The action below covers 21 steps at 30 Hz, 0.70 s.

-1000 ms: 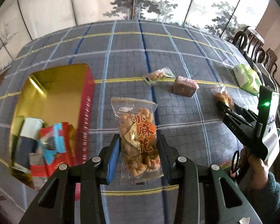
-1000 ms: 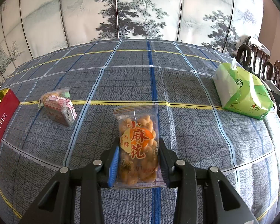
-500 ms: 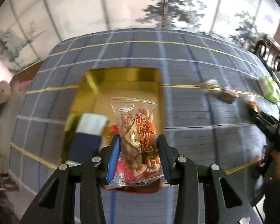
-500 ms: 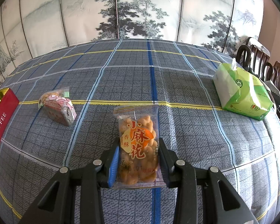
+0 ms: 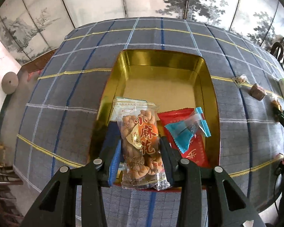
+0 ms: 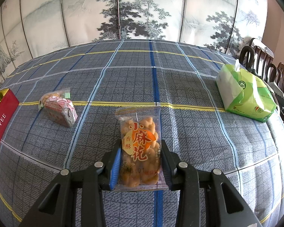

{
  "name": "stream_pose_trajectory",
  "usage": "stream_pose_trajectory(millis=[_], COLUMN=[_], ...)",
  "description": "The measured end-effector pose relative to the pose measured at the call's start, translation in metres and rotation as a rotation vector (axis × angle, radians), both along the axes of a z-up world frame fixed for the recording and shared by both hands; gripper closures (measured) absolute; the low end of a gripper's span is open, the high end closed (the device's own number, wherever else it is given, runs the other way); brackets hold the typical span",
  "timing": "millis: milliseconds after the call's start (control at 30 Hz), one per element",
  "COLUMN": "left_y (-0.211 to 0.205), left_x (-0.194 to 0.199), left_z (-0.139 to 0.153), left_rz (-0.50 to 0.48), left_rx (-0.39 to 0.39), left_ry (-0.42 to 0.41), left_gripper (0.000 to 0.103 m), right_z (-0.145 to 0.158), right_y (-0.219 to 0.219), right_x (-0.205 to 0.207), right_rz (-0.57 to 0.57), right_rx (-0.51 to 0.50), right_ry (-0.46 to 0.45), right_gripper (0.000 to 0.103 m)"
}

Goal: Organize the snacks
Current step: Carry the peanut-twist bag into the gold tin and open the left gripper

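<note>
- Your left gripper (image 5: 140,151) is clenched on a twist-snack packet (image 5: 139,141) — it sits lower centre of the left wrist view, over the near end of the gold tin (image 5: 161,60).
- Packet stands between the fingers, lengthwise along them; top seal pokes out past the tips, bottom seal hangs toward you.
- Step in hand, as I judge it: dropping this packet into the tin. Lower it toward the bare gold floor in the upper half of the tin before you let go; the near end already holds a red packet (image 5: 195,151) and a blue wrapper (image 5: 181,134).
- Clear the near rim first — the bottom seal could catch on it.
- Your right gripper (image 6: 140,158) grasps a second twist-snack packet (image 6: 140,147), lower centre of its view, above the checked cloth (image 6: 189,94).
- Pink-wrapped cake (image 6: 61,111) waits left of centre, well apart from the jaws.
</note>
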<state>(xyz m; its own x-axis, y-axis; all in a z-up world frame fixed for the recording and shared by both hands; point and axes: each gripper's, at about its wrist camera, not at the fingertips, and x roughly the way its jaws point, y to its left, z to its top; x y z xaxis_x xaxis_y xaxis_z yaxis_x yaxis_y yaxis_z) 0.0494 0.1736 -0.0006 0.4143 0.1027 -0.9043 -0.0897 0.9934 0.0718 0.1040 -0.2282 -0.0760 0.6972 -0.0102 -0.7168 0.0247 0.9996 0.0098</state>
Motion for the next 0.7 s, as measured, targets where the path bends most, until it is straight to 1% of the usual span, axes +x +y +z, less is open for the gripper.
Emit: stream_pose_trajectory(millis=[233, 700], left_y=[0.0040, 0.0053], left_x=[-0.0006, -0.0028], left_z=[-0.0014, -0.0054], left_rz=[-0.005, -0.018], left_rx=[-0.018, -0.014], left_ry=[-0.002, 0.013], left_gripper=[0.066, 0.062], right_z=[0.0003, 0.0006], right_y=[-0.0003, 0.0008], right_x=[-0.0003, -0.0004], right_rz=[0.000, 0.000], right_rx=[-0.001, -0.005], right_ry=[0.000, 0.001], right_gripper=[0.064, 0.064])
